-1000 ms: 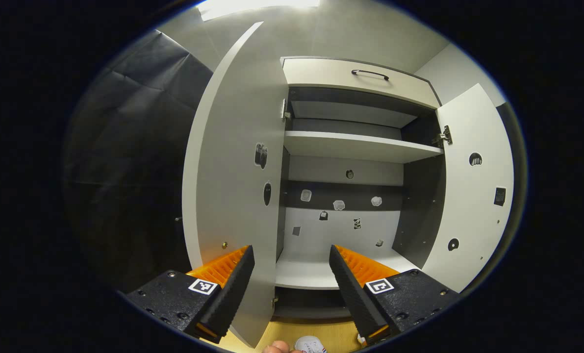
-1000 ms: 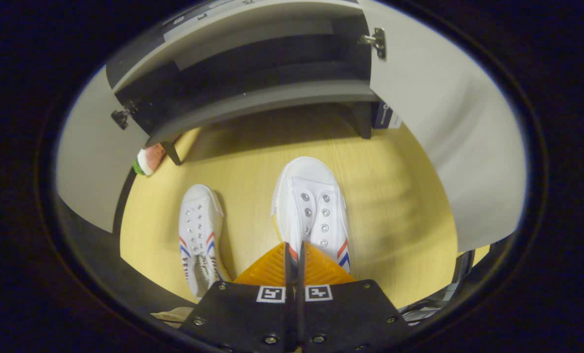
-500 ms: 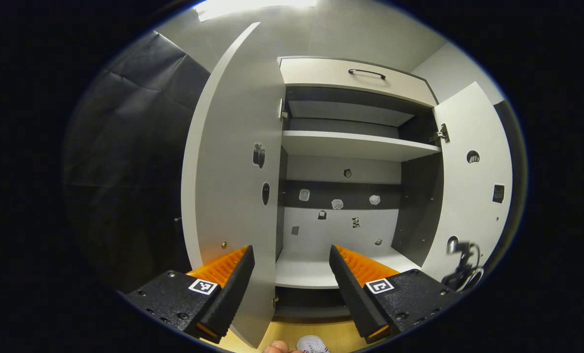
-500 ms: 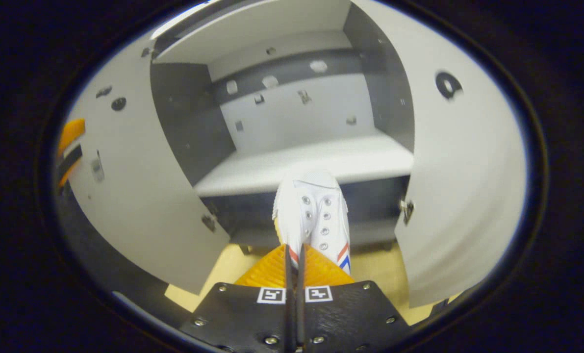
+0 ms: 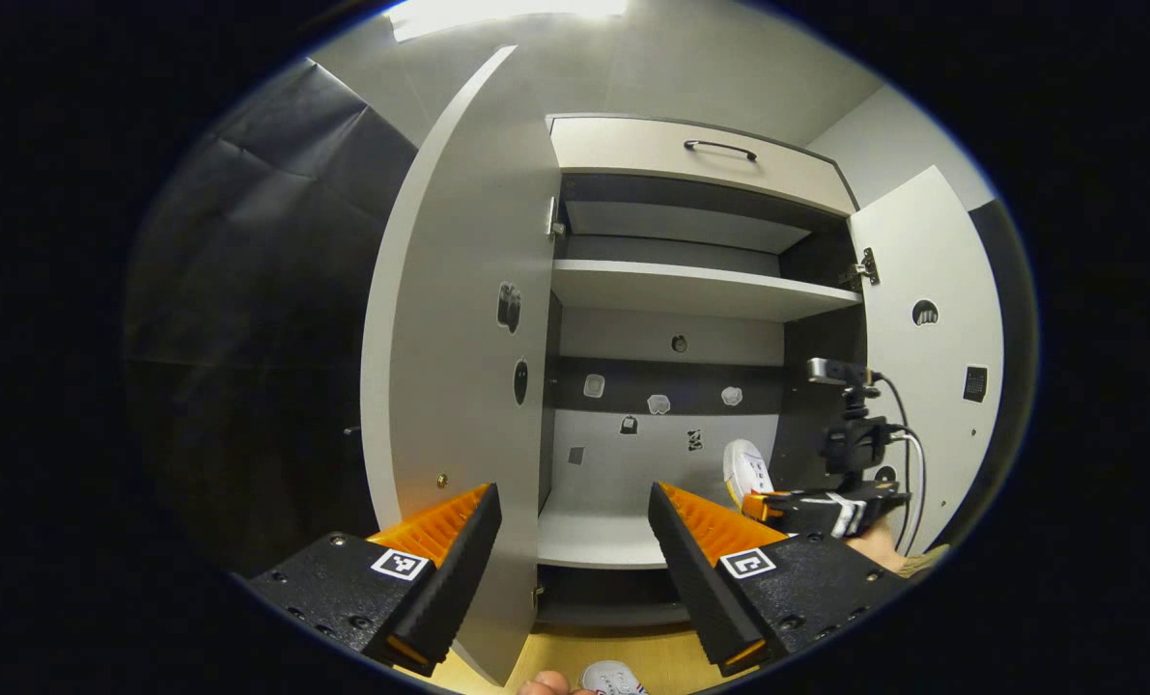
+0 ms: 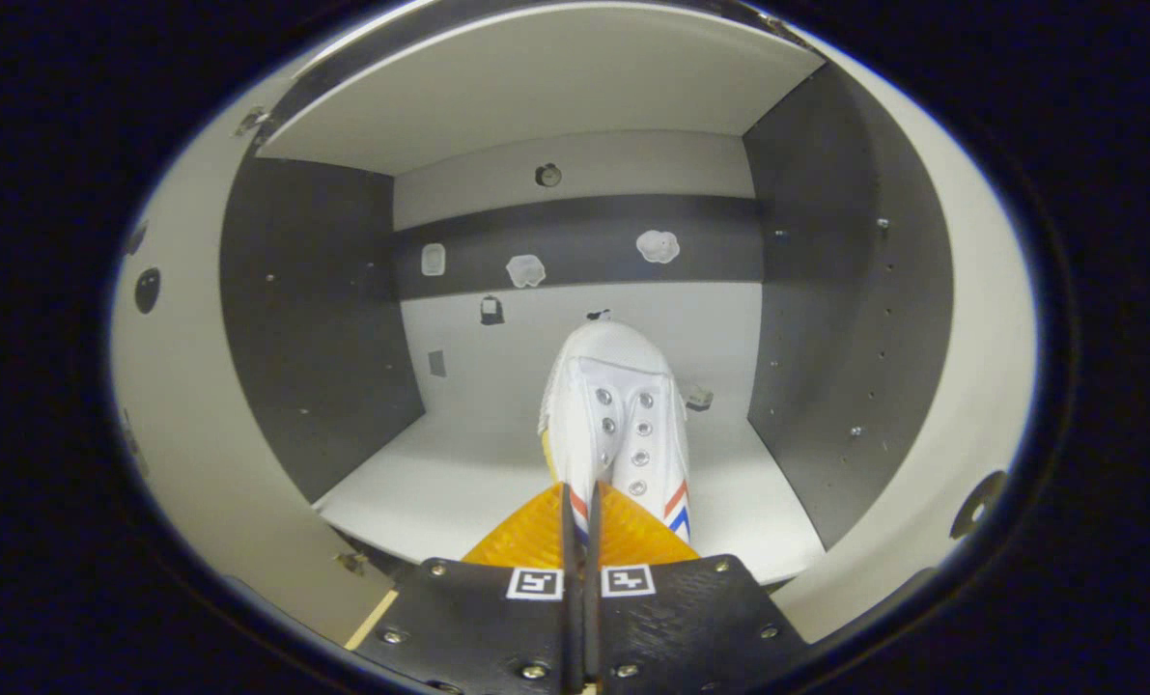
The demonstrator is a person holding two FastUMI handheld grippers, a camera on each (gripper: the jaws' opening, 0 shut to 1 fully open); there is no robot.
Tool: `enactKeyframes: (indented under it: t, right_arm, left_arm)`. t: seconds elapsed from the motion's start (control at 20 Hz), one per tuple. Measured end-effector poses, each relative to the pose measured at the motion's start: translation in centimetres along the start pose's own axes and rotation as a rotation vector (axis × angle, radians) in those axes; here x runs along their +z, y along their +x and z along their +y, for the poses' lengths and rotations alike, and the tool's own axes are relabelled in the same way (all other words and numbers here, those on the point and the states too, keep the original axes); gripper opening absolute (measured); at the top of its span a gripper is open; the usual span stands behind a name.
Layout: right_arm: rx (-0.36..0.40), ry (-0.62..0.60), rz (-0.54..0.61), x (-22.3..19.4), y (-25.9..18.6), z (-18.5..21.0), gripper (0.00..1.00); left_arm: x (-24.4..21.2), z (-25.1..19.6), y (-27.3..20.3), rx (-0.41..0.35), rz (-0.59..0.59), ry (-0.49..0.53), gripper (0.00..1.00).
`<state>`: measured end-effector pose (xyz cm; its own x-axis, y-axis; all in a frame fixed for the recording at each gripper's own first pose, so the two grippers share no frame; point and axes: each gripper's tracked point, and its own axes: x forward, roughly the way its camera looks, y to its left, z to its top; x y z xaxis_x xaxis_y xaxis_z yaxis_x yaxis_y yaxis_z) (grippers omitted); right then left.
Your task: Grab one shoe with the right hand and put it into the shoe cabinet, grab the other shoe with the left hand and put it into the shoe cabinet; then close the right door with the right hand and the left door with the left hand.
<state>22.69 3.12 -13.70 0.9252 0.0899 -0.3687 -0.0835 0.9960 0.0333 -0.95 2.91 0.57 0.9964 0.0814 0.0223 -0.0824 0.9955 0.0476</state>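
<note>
My right gripper is shut on the heel edge of a white shoe with red and blue stripes, held toe-first above the lower shelf inside the open shoe cabinet. In the left gripper view that same shoe and the right gripper appear at the cabinet's right side. My left gripper stands open and empty in front of the cabinet, beside the open left door. The other white shoe lies on the floor at the bottom edge.
The right door stands open. An upper shelf and a top drawer with a dark handle sit above. Small stickers dot the cabinet's back wall. A fingertip shows by the floor shoe. Wooden floor lies below.
The right gripper has lifted the shoe off the floor and carried it forward into the cabinet's lower compartment. The left gripper has barely moved.
</note>
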Motion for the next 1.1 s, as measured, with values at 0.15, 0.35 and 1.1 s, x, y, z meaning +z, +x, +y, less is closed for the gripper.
enactKeyframes:
  t: [0.15, 0.35, 1.1]
  right_arm:
    - [-0.025, -0.006, 0.039, -0.5, 3.4, -1.2, 0.00]
    - [-0.037, 0.027, 0.106, -2.2, 7.1, -2.0, 0.00]
    - [0.004, -0.017, 0.039, -0.3, 3.6, -0.1, 0.20]
  left_arm:
    - [0.0, 0.0, -0.1, 0.001, -0.004, -0.003, 0.93]
    - [0.0, 0.1, 0.0, 0.007, -0.005, 0.002, 0.94]
    - [-4.9, -1.4, 0.3, 0.004, 0.087, 0.015, 0.96]
